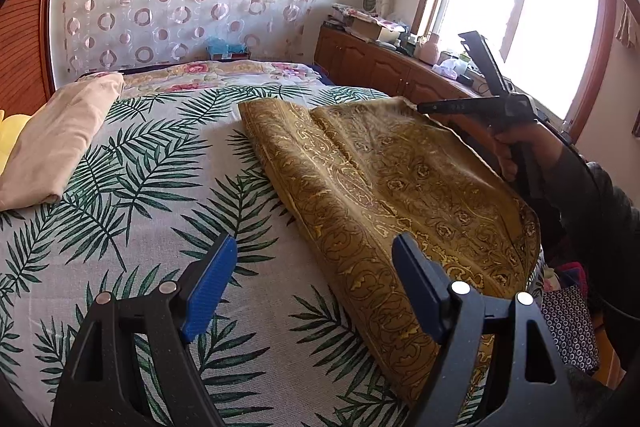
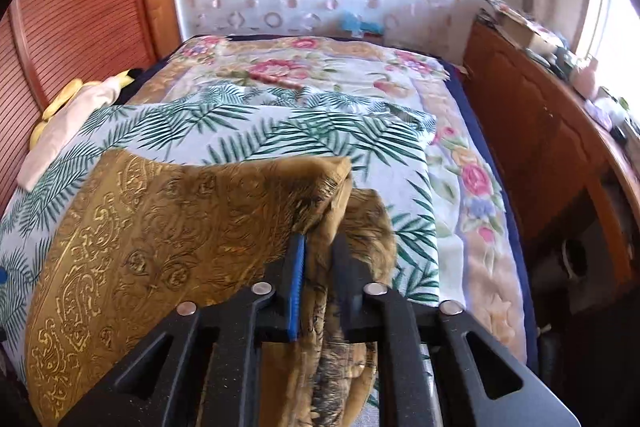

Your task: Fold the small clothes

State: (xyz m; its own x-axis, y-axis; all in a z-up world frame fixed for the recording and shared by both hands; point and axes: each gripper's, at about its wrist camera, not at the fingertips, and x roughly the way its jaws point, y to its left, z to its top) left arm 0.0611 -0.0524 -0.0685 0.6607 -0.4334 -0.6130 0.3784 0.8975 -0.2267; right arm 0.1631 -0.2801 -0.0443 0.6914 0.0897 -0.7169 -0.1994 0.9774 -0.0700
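A gold paisley cloth (image 1: 380,179) lies on the right side of the palm-leaf bed sheet (image 1: 160,187). My left gripper (image 1: 314,243) hovers open over the cloth's near left edge, with nothing between its blue pads. My right gripper (image 1: 424,107), held in a person's hand (image 1: 508,147), pinches the cloth's far right corner and holds it up off the bed. In the right wrist view the right gripper (image 2: 320,239) is shut on a bunched fold of the gold cloth (image 2: 160,227), which drapes left across the sheet (image 2: 320,131) and hangs down between the fingers.
A folded beige cloth (image 1: 60,139) lies at the bed's left side beside something yellow. A floral quilt (image 2: 320,67) covers the far end of the bed. A cluttered wooden cabinet (image 1: 380,67) runs along the right wall under the window. A wooden panel (image 2: 80,7) stands on the left.
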